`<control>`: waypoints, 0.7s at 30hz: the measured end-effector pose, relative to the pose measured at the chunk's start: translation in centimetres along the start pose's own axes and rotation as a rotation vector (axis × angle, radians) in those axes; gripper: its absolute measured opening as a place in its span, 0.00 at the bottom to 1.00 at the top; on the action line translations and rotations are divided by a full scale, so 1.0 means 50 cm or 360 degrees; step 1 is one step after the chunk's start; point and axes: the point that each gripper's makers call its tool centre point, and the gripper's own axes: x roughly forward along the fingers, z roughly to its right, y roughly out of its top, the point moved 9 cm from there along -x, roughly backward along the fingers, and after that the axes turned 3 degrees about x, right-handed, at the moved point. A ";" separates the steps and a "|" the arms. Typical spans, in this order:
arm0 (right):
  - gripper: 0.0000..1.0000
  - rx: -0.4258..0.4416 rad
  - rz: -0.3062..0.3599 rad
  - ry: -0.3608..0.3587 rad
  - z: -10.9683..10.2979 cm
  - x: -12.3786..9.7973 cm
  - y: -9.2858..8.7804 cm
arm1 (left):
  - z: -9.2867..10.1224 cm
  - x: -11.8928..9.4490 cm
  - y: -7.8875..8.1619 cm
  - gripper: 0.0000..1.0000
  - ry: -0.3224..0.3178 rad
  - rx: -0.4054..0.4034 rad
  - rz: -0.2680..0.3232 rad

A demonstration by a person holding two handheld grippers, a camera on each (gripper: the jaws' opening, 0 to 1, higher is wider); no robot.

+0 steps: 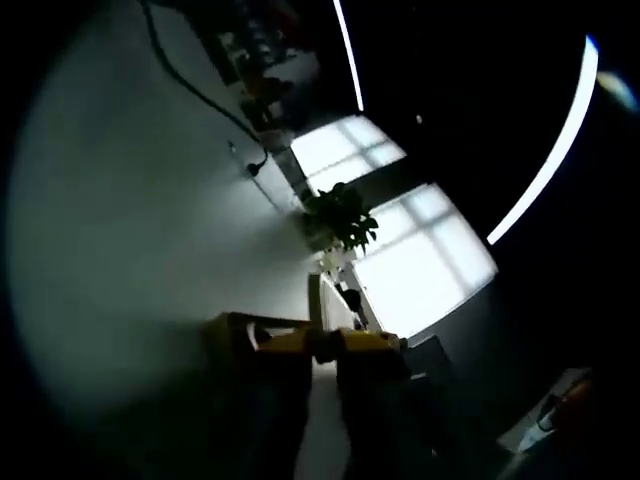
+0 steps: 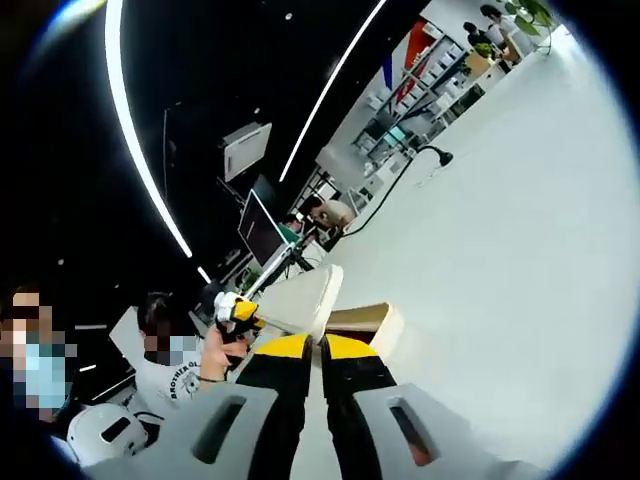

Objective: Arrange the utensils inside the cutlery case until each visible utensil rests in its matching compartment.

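Both grippers, left [image 1: 322,372] and right [image 2: 320,372], have their yellow-tipped jaws pressed together on nothing above the broad white desk [image 2: 500,230] (the pale wooden cutlery case [image 2: 372,322] lies just ahead), so a blind descent risks knocking it.

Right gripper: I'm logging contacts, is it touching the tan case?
Cannot tell. In the right gripper view the right gripper tips overlap the tan case, hiding any contact or gap.
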 end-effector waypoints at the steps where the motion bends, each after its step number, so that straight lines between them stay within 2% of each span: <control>1: 0.02 -0.0003 -0.0004 0.0002 0.000 -0.001 0.001 | -0.002 -0.002 -0.002 0.12 0.0055 0.0062 -0.0018; 6: 0.02 0.0005 -0.0019 -0.0024 0.007 0.000 -0.006 | 0.014 -0.008 -0.005 0.12 0.0088 0.0127 -0.0033; 9: 0.02 0.0026 -0.0028 -0.0027 0.007 0.000 -0.011 | 0.011 -0.012 -0.011 0.14 0.0186 0.0218 -0.0084; 10: 0.02 0.0023 -0.0028 -0.0030 0.008 0.000 -0.012 | 0.009 -0.013 -0.014 0.15 0.0239 0.0282 -0.0107; 11: 0.02 0.0008 -0.0017 -0.0029 0.007 0.001 -0.014 | 0.009 -0.011 -0.012 0.16 0.0267 0.0363 -0.0101; 12: 0.02 0.0010 -0.0012 -0.0028 0.006 0.001 -0.014 | 0.012 -0.007 -0.010 0.16 0.0314 0.0395 -0.0050; 13: 0.02 0.0012 -0.0010 -0.0027 0.006 0.002 -0.013 | 0.014 -0.008 -0.013 0.17 0.0321 0.0380 -0.0086; 20: 0.02 0.0028 -0.0019 -0.0034 0.011 0.001 -0.014 | 0.007 -0.005 -0.020 0.19 0.0436 0.0471 -0.0150; 21: 0.02 0.0024 -0.0018 -0.0040 0.012 0.001 -0.014 | 0.009 -0.003 -0.018 0.19 0.0430 0.0512 -0.0133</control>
